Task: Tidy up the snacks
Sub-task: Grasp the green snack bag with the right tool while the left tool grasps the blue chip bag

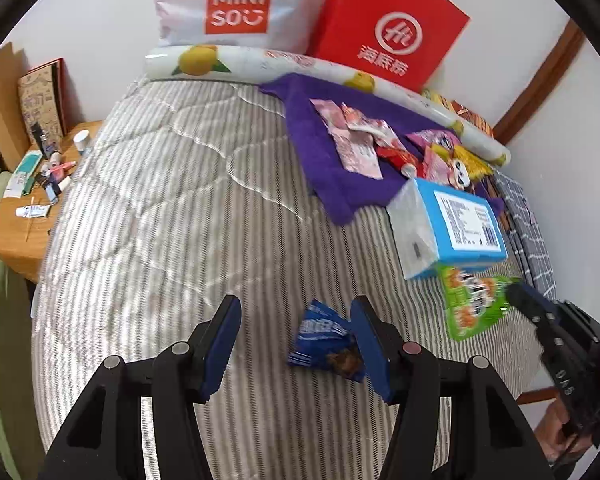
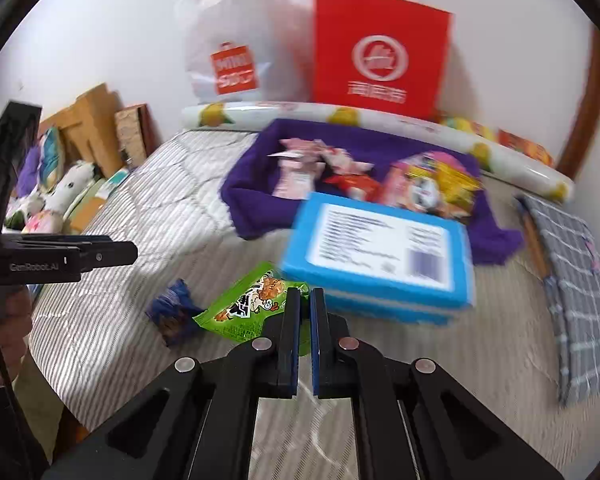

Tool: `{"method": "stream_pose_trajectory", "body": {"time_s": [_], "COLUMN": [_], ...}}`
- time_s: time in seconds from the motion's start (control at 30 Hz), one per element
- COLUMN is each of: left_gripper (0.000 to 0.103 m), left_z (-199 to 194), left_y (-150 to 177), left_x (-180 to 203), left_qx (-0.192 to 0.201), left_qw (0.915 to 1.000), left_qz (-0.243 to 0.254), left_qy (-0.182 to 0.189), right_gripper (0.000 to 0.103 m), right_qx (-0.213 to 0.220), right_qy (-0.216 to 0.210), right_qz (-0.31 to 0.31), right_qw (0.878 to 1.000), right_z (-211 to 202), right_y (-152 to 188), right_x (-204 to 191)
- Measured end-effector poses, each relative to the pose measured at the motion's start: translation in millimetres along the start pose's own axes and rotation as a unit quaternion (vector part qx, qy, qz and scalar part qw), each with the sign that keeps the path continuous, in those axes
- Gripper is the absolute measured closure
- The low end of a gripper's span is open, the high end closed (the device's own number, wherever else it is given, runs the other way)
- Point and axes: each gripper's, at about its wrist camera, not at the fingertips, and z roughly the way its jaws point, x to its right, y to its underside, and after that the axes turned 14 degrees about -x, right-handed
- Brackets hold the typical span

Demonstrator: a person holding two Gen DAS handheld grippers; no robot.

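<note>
A small blue snack packet (image 1: 324,336) lies on the striped bed, between my left gripper's (image 1: 296,344) open fingers, close to the right finger (image 1: 370,344). It also shows in the right wrist view (image 2: 174,312). My right gripper (image 2: 305,320) is shut on the edge of a green snack packet (image 2: 252,306), which also shows in the left wrist view (image 1: 468,300). A blue box (image 2: 380,256) lies just behind it. Several pink, red and yellow snack packets (image 2: 364,176) lie on a purple towel (image 2: 256,184).
A white Miniso bag (image 1: 236,4) and a red paper bag (image 1: 388,24) lean on the wall behind a rolled lemon-print sheet (image 1: 260,60). A grey checked cloth (image 2: 576,280) lies at the right. A wooden bedside table (image 1: 24,216) with small items stands left.
</note>
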Motion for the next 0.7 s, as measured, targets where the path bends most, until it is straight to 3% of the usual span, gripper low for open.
{"method": "stream_pose_trajectory", "body": {"time_s": [0.17,0.37,0.47,0.57,0.67,0.7], "left_gripper": [0.048,0.048,0.048,0.042,0.037,0.036], "left_z": [17.1,40.0,46.3,53.1,54.4,55.0], "left_y": [4.9,9.7,12.2,14.3,16.3,16.6], "left_x": [11.6,21.0,26.1,32.2,37.1,38.6], "left_qx": [-0.016,-0.036,-0.042,-0.046,-0.042,-0.042], "left_qw": [0.9998,0.9992,0.9987,0.9982,0.9979,0.9977], "left_qz": [0.008,0.017,0.027,0.037,0.047,0.050], "left_qy": [-0.002,-0.002,-0.007,-0.009,-0.016,-0.018], "right_gripper": [0.098,0.098,0.097,0.095,0.076,0.062], "right_qx": [0.002,-0.021,-0.011,-0.013,-0.020,-0.021], "right_qy": [0.044,0.046,0.035,0.015,-0.007,-0.010], "right_qz": [0.050,0.084,0.085,0.072,0.063,0.055], "right_qw": [0.998,0.995,0.996,0.997,0.998,0.998], "right_z": [-8.4,8.0,10.2,9.8,10.4,10.2], "right_y": [25.6,49.8,58.5,59.7,61.0,61.8], "right_x": [44.1,76.9,82.0,82.7,84.6,85.4]}}
